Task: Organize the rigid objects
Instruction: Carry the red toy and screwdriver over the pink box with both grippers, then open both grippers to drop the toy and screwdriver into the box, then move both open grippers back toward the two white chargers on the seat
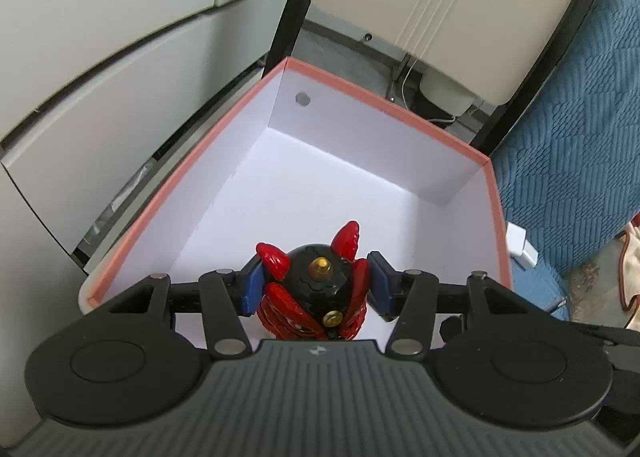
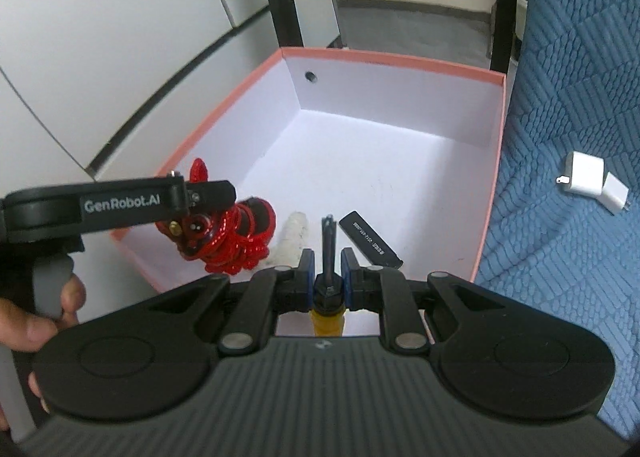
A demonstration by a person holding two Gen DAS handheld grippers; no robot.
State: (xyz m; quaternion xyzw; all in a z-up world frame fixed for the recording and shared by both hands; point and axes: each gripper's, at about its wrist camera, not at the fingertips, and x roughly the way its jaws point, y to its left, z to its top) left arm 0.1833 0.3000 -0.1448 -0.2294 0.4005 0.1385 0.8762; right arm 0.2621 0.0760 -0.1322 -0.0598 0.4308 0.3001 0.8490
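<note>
Hovering over box [image 1: 420, 113] rim | left fingers [image 1: 256, 285] grasping toy [image 1: 316, 289] | right fingers [image 2: 306, 269] grasping screwdriver [image 2: 329, 249]

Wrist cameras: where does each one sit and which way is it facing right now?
Left wrist: on the left gripper, angled down into the pink-rimmed box; its jaws hold the red and black toy.
Right wrist: on the right gripper, angled down at the same box; jaws shut on a yellow-handled tool; a hand shows at left.
Shared: box, toy, left gripper.

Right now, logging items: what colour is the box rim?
Salmon pink rim, clearest in the right wrist view.
</note>
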